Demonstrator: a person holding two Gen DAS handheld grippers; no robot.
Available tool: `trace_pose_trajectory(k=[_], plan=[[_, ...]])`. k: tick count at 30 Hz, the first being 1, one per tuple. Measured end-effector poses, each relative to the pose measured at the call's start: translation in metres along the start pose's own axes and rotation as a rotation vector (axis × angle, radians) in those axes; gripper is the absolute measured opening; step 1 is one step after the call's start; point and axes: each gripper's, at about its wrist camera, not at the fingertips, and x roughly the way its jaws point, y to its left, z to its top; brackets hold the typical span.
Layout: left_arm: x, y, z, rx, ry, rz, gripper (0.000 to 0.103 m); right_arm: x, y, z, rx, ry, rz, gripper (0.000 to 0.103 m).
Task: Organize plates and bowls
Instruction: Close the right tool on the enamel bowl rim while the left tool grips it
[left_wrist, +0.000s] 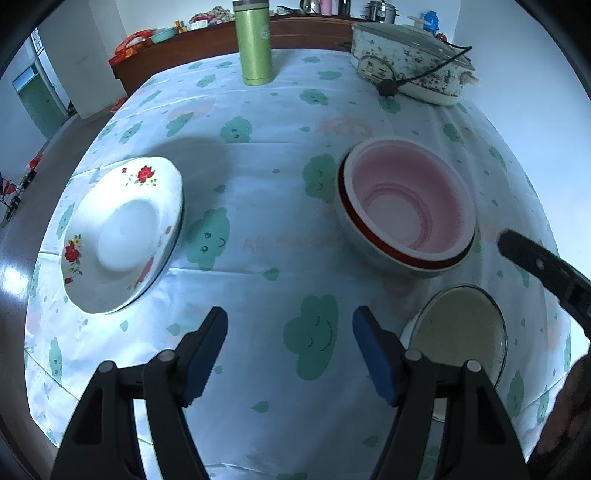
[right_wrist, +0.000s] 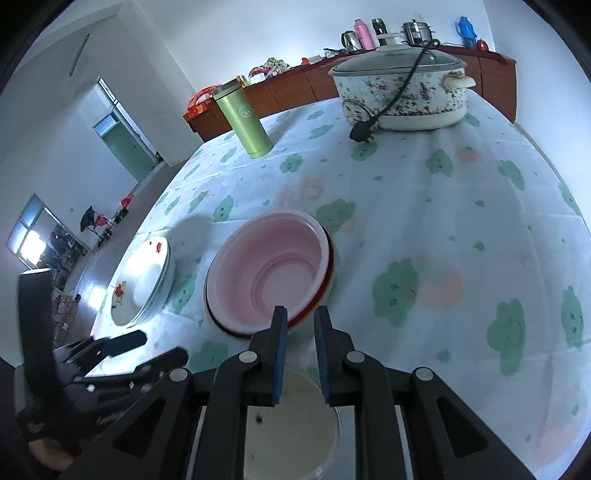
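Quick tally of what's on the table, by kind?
Plates: 2, a floral stack
Bowls: 3, pink bowl nested in a red-rimmed bowl, plus a beige bowl
Flask: 1, green
Cooker: 1, lidded
Total: 7

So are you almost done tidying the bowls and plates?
Partly. The pink bowl already sits inside the red-rimmed bowl, and the flowered plates look stacked. The right gripper is nearly closed above the beige bowl, which is left. The left gripper is open, empty.
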Motion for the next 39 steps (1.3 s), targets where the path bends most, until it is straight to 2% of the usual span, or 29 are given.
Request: trace_pose_trajectory(k=[9,11,22,27,30,36,38,39], plan=[[0.004,-0.028,-0.008,0.08,0.03,-0.057,0.071,-0.016,-0.018,-0.047,0.039,0.108,-0.025,0.017],[0.003,-0.032,-0.009,0.096,0.027,-0.048,0.071,-0.014,-0.019,-0.053,0.049,0.128,-0.025,0.017],[0.0,-0.026,-0.012,0.085,0.029,-0.078,0.071,-0.015,-0.02,-0.065,0.068,0.163,-0.015,0.017],[-0.014,-0.027,-0.01,0.088,-0.021,-0.09,0.071,-0.014,-0.02,-0.066,0.075,0.164,-0.01,0.017],[-0.011,-0.033,-0.011,0.106,-0.004,-0.113,0.071,-0.012,-0.02,-0.066,0.071,0.172,-0.001,0.017],[-0.001,-0.042,-0.015,0.13,0.046,-0.173,0.065,-0.009,-0.019,-0.066,0.067,0.183,0.007,0.017],[0.004,-0.044,-0.016,0.13,0.074,-0.187,0.053,-0.007,-0.02,-0.066,0.07,0.187,0.005,0.017],[0.008,-0.045,-0.017,0.132,0.093,-0.202,0.05,-0.006,-0.02,-0.066,0.073,0.19,0.005,0.017]])
